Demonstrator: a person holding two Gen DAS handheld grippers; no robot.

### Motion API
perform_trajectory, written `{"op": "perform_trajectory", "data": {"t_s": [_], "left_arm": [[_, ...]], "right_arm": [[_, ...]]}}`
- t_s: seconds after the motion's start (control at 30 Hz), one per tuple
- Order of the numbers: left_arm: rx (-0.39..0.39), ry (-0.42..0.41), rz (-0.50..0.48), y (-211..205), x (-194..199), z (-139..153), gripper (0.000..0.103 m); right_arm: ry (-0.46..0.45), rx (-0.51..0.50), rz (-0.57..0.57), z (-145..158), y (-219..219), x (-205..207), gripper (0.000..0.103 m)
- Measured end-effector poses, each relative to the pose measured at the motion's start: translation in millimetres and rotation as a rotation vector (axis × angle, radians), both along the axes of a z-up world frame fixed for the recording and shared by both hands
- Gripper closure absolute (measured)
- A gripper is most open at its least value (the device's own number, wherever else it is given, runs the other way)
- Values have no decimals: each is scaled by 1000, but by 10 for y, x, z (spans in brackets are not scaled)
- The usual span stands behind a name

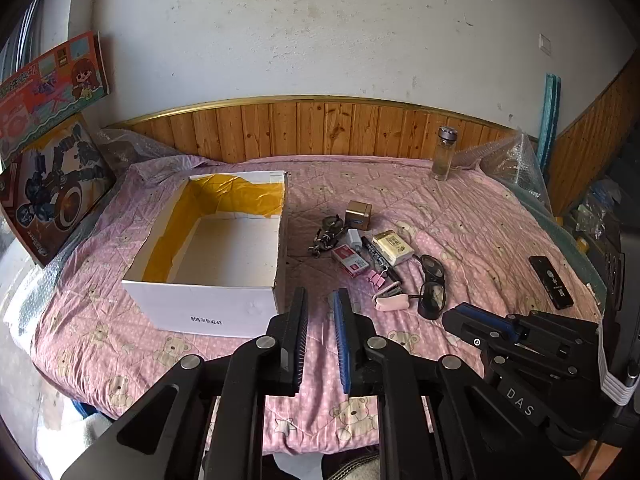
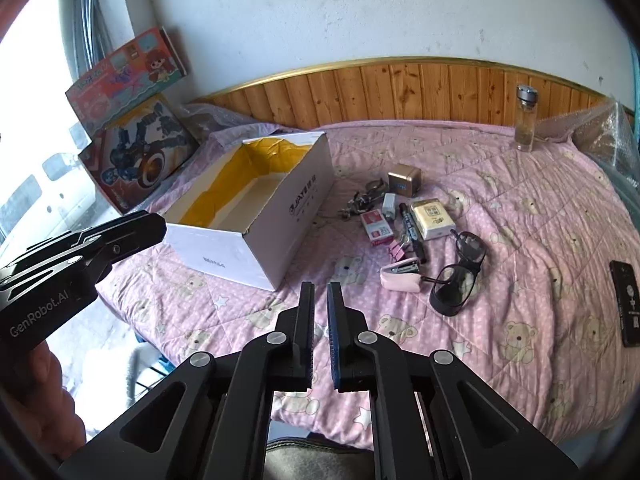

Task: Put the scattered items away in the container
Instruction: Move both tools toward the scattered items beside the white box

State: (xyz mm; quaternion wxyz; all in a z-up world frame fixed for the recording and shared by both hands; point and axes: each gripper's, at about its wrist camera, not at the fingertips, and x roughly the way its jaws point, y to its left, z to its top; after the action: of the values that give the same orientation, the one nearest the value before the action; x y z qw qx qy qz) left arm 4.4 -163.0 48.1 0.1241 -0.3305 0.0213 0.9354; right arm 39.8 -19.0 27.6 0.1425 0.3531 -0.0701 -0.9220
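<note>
An open white box point(image 1: 200, 304) point(image 2: 224, 252) with yellow paper lining sits on the pink bedspread. Right of it lies a cluster: a gold cube point(image 1: 359, 215) point(image 2: 404, 182), keys point(image 1: 326, 234), a white charger point(image 1: 354, 238), a red packet point(image 1: 349, 260) point(image 2: 376, 227), a marker point(image 1: 378, 256), a tissue pack point(image 1: 394, 246) point(image 2: 434, 220), a pink stapler point(image 1: 392, 302) point(image 2: 402, 280) and dark glasses point(image 1: 432, 284) point(image 2: 460, 272). My left gripper point(image 1: 320, 292) hovers narrowly open and empty near the box's front right corner. My right gripper point(image 2: 321, 284) is nearly closed and empty, short of the stapler.
A black remote point(image 1: 551, 282) point(image 2: 626, 302) lies apart at the right. A glass bottle point(image 1: 444, 154) point(image 2: 525, 118) stands by the wooden headboard. Toy boxes point(image 1: 52, 184) point(image 2: 136, 152) lean at the left wall. Bubble wrap point(image 1: 516, 164) edges the bed's far right corner.
</note>
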Motion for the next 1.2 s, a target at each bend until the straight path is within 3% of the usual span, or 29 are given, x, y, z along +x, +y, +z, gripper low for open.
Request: {"op": "perform_trajectory", "data": {"t_s": [0.3,0.37,0.4,0.43,0.5,0.57,1.2], "left_arm": [[-4,-20,8,32,-56,-28,94],[-7,-37,12,24,-105,-59,88],[-6,-43,13,17,-125,-74,77],[-7,-47,15,5,-144,-91,63],[-3,-48,19,-16,-174,-115,47],[3,-53,19,-36,-216,-139,41],[57,-191,5,114,-867,-591,40]], "right_arm": [[20,-4,8,15,-73,-16,94],[16,-9,-3,6,-70,-52,75],[15,-16,-6,1,-66,-74,55],[15,-16,-17,-6,-63,-96,48],[1,-15,-26,-36,-63,-158,48],[-17,-28,-32,-92,-43,-211,48],[-181,-113,-130,-613,467,-623,48]]}}
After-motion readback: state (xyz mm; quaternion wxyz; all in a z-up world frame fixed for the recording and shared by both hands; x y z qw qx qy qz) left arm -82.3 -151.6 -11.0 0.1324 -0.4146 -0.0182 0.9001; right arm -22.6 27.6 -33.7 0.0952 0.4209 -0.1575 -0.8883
